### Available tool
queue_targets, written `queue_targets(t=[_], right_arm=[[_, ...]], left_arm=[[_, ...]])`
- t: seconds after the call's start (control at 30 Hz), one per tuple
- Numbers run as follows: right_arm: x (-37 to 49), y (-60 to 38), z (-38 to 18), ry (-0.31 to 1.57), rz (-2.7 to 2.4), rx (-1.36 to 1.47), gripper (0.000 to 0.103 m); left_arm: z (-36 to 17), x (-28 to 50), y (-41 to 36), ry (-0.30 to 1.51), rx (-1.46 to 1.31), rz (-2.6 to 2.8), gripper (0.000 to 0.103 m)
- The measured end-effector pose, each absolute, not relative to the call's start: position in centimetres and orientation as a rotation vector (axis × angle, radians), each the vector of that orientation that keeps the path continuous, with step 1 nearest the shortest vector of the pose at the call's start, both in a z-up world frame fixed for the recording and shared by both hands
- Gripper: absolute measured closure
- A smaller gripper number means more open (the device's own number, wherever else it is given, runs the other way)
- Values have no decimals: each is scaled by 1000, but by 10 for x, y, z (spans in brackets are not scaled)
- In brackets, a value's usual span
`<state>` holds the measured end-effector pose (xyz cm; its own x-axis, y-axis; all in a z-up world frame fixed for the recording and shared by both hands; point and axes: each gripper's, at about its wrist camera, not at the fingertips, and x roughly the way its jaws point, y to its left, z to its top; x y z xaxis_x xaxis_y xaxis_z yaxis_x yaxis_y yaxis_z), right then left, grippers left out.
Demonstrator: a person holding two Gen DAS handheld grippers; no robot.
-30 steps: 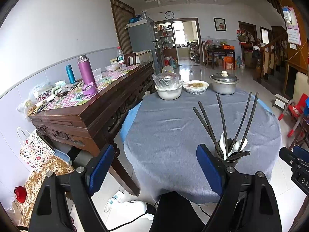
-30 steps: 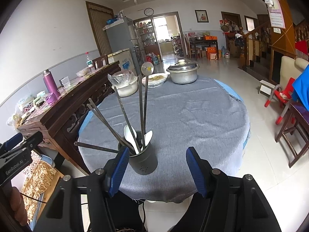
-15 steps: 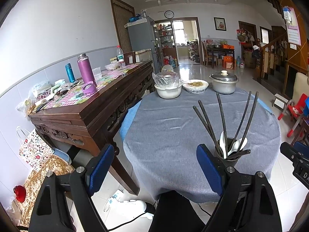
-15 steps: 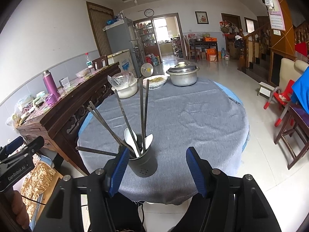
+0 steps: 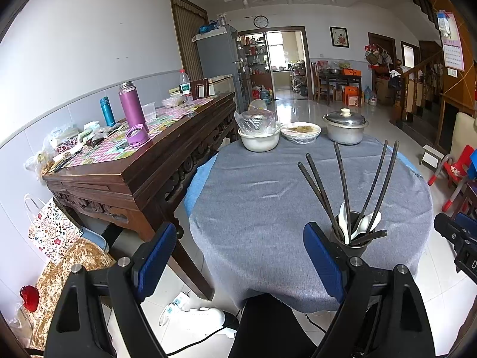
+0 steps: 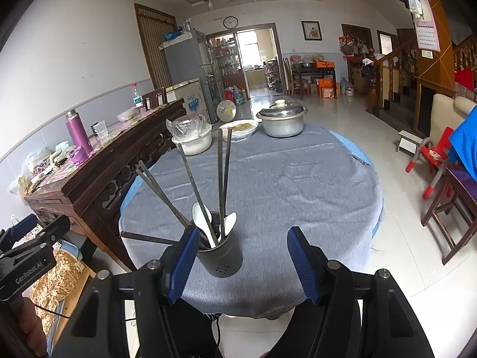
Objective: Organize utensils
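Round dining table [image 6: 298, 185] covered by a grey cloth, seen from its near edge through both wrist cameras. A dark cylindrical utensil holder [image 6: 220, 256] stands upright on the cloth close to the near edge; it contains several long dark chopsticks [image 6: 222, 176] that fan outward and lean at different angles, together with white spoons [image 6: 201, 217] whose bowls rise just above the rim. One dark stick [image 6: 146, 237] projects almost level from the holder toward the left of the right wrist view (whether it rests in the holder or across its rim cannot be told). The right gripper [image 6: 241, 265] is held just short of the holder with its blue-padded fingers [image 6: 183, 265] spread apart; the holder lies between and beyond them, and the left pad overlaps the holder's edge in the picture, though contact cannot be confirmed. The left gripper [image 5: 241, 259] sits to the left of the holder, fingers spread wide over bare cloth and the table's edge, nothing between them; in its view the holder [image 5: 351, 238] stands just behind the right-hand finger. At the far side of the table stand a white bowl [image 5: 259, 141] holding a plastic-wrapped item, a shallow dish of food [image 5: 301, 131] and a lidded metal pot [image 5: 345, 128]. A dark wooden sideboard [image 5: 143, 173] stands beside the table on the left, carrying a purple flask [image 5: 131, 104].
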<state>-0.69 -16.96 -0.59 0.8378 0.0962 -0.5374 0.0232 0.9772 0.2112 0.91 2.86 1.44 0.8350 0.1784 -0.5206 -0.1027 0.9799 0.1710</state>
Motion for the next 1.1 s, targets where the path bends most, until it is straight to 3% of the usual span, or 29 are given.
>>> queue_targets(t=[1.1], right_arm=[[17, -181, -19, 614, 14, 240, 38]], left_arm=[[-6, 28, 27, 627, 149, 145, 16]])
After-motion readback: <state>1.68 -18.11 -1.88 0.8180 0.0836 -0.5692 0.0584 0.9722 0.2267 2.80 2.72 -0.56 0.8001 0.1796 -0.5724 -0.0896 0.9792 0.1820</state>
